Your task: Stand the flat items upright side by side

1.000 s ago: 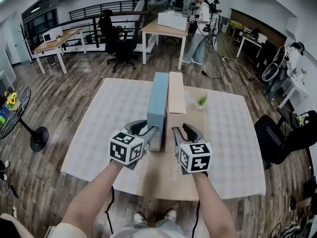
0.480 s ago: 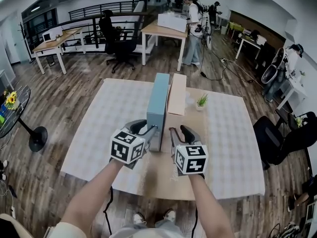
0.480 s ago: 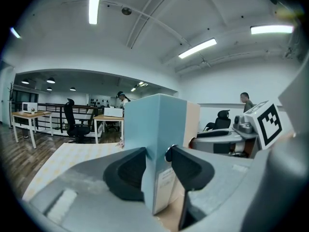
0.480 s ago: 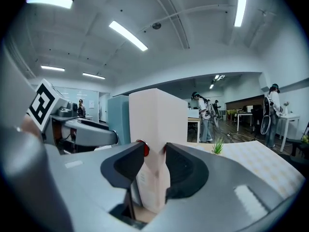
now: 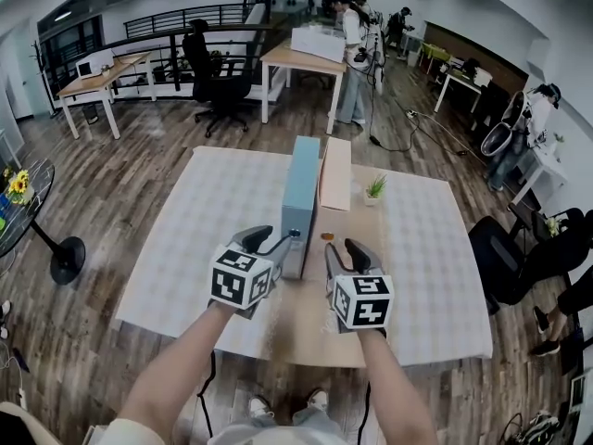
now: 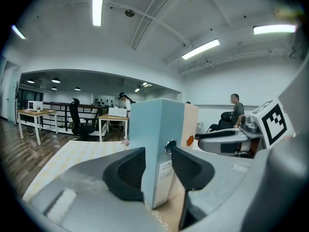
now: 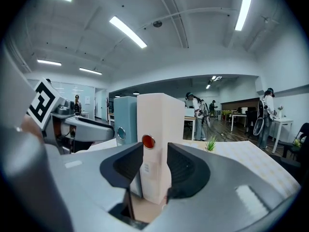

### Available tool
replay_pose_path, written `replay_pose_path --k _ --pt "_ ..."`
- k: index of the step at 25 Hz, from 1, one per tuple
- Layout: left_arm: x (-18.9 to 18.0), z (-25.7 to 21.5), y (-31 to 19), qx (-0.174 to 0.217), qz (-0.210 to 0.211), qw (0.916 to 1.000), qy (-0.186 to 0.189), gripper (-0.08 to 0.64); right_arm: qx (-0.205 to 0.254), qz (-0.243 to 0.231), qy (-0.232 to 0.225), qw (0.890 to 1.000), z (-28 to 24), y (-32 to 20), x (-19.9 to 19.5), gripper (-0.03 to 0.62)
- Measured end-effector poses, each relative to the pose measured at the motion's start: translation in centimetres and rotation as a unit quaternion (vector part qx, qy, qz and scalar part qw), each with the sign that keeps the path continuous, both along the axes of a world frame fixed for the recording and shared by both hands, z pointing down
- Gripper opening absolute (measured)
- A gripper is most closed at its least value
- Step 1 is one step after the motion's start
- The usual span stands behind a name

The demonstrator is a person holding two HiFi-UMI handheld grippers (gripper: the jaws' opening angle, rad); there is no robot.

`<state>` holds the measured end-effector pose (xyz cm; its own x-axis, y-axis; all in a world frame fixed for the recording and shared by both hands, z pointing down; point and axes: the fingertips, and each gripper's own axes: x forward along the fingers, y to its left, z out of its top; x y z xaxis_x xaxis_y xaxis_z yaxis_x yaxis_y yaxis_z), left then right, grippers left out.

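Observation:
Two flat file boxes stand on end, side by side, on the table. The blue box (image 5: 300, 193) is on the left, and my left gripper (image 5: 289, 247) is shut on its near spine (image 6: 154, 124), pads against both sides (image 6: 158, 170). The beige box (image 5: 335, 172), with an orange ring on its spine (image 7: 154, 120), stands just to the right of it. My right gripper (image 5: 341, 253) has its jaws around the beige box's near end (image 7: 154, 170). They have just been opening, and a narrow gap shows beside the left pad.
The boxes stand on a wooden table with checkered cloth (image 5: 185, 239) on both sides. A small potted plant (image 5: 375, 188) stands right of the beige box. Desks, office chairs and several people are in the room behind, far from the table.
The beige box has come more upright beside the blue one, and the orange ring on its spine now shows. The right gripper's jaws stand slightly wider. The left gripper has kept still.

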<state>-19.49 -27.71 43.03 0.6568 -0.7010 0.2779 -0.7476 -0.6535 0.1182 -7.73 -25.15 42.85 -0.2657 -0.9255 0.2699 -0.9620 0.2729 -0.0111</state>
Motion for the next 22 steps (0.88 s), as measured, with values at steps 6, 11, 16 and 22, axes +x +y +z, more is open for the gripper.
replay_pose_path --k 6,11,16,22 --pt "-0.4 -1.4 2.2 0.009 -0.034 0.9994 0.003 0.14 0.002 0.009 0.005 1.0 -1.4 2.5 1.6 0.13" --pt "0.0 -2.1 4.2 0.02 -0.068 0.9974 -0.006 0.035 0.005 0.004 0.009 1.0 -2.5 4.2 3.8 0.081" --pt "2.1 -2.8 6.5 0.026 -0.083 0.9961 -0.018 0.015 0.013 -0.004 0.005 1.0 -3.8 6.4 7.3 0.053" --pt "4.7 -3.8 9.0 0.03 -0.092 0.9951 -0.023 0.005 0.015 -0.034 -0.007 0.999 -4.8 8.5 9.7 -0.002"
